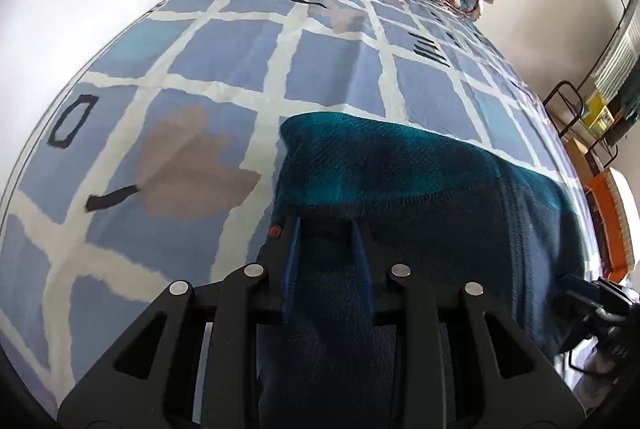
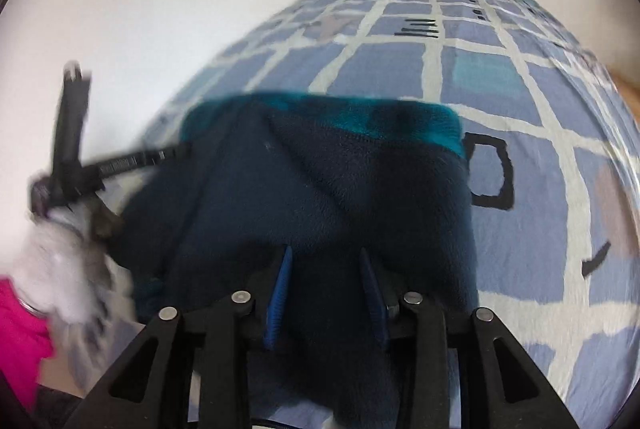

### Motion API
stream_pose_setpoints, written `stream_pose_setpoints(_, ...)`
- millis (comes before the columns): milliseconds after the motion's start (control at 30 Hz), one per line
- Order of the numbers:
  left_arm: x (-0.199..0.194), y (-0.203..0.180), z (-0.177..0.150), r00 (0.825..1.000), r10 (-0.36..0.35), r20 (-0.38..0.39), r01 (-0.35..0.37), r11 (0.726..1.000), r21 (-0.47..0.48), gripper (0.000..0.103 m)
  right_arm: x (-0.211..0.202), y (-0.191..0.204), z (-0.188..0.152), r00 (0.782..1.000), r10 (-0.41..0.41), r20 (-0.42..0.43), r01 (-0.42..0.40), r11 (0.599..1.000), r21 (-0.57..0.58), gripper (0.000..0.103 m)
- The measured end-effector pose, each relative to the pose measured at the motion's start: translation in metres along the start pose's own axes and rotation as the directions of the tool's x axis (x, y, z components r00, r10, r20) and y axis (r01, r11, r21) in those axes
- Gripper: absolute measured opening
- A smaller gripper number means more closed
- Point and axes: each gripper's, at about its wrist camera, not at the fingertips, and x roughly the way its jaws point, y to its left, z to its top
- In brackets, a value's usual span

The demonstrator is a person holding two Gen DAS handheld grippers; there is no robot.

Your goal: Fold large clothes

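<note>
Navy fleece garment [image 1: 440, 221] between both hand-held grippers' fingers.

We saw a dark navy fleece garment [image 1: 440, 229] with a teal-patterned far edge lying on the blue checked bed, partly folded. Its teal band ran across the far side, while the navy part [image 2: 320, 197] bunched toward the near edge.

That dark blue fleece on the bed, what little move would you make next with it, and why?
Probably carry both held corners forward toward the teal band and lay them down there. The dark blue fleece seems pinched in both the left gripper and the right gripper, with its near edge raised and its far end resting on the checked bedsheet, so half a fold looks ready.
</note>
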Motion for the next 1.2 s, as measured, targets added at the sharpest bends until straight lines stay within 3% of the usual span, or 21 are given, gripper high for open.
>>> stream_pose_setpoints(100, -0.028, -0.001, -0.006, 0.999, -0.044, 0.025, 0.043, 0.999, 0.013, 0.029, -0.033, -0.01, -0.002, 0.998, 0.037, 0.043, -0.039, 0.998, 0.047, 0.036)
stream_pose_setpoints(233, -0.05, -0.021, -0.03, 0.994, -0.105, -0.016, 0.106, 0.986, 0.132, 0.029, -0.05, -0.014, -0.019, 0.998, 0.057, 0.019, -0.058, 0.996, 0.069, 0.036)
stream_pose_setpoints(333, -0.046, -0.031, -0.05, 0.99, -0.119, -0.075, 0.129, 0.98, 0.152, 0.029, -0.042, -0.01, -0.027, 0.999, 0.038, -0.019, -0.036, 0.997, 0.069, 0.036)
stream_pose_setpoints(433, -0.032, -0.025, -0.062, 0.991, -0.077, -0.11, 0.094, 0.983, 0.157, 0.029, -0.029, -0.007, -0.035, 0.998, 0.027, -0.065, -0.023, 0.997, 0.071, 0.036)
stream_pose_setpoints(533, -0.026, -0.015, -0.069, 0.987, -0.106, -0.124, 0.121, 0.985, 0.12, 0.029, -0.006, -0.008, -0.047, 0.993, -0.008, -0.121, 0.016, 0.997, 0.069, 0.037)
stream_pose_setpoints(667, -0.037, -0.011, -0.069, 0.984, -0.122, -0.126, 0.139, 0.981, 0.135, 0.029, -0.013, -0.002, -0.045, 0.991, -0.015, -0.136, 0.019, 0.999, 0.032, 0.038)
stream_pose_setpoints(767, -0.055, 0.01, -0.056, 0.982, -0.156, -0.102, 0.163, 0.985, 0.058, 0.042, -0.039, -0.011, -0.039, 0.994, 0.084, -0.074, -0.08, 0.996, 0.05, 0.04)
stream_pose_setpoints(833, -0.067, 0.028, -0.046, 0.984, -0.169, -0.062, 0.169, 0.986, -0.002, 0.064, -0.061, -0.024, -0.035, 0.995, 0.096, 0.013, -0.097, 0.993, 0.074, 0.05)
stream_pose_setpoints(867, -0.071, 0.041, -0.041, 0.982, -0.184, -0.044, 0.181, 0.982, -0.052, 0.076, -0.067, -0.031, -0.033, 0.995, 0.088, 0.044, -0.091, 0.991, 0.094, 0.064)
stream_pose_setpoints(900, -0.071, 0.054, -0.038, 0.976, -0.217, -0.032, 0.213, 0.971, -0.111, 0.077, -0.074, -0.041, -0.032, 0.994, 0.076, 0.085, -0.086, 0.988, 0.131, 0.075)
stream_pose_setpoints(933, -0.069, 0.063, -0.036, 0.969, -0.244, -0.034, 0.235, 0.959, -0.159, 0.077, -0.076, -0.053, -0.031, 0.991, 0.074, 0.108, -0.092, 0.98, 0.177, 0.077)
stream_pose_setpoints(1100, -0.037, 0.09, -0.036, 0.917, -0.391, -0.079, 0.337, 0.866, -0.371, 0.077, -0.054, -0.093, -0.036, 0.987, 0.136, 0.085, -0.157, 0.926, 0.342, 0.081)
stream_pose_setpoints(1200, -0.02, 0.082, -0.038, 0.91, -0.397, -0.122, 0.327, 0.867, -0.376, 0.077, -0.032, -0.099, -0.041, 0.981, 0.191, 0.039, -0.192, 0.907, 0.374, 0.082)
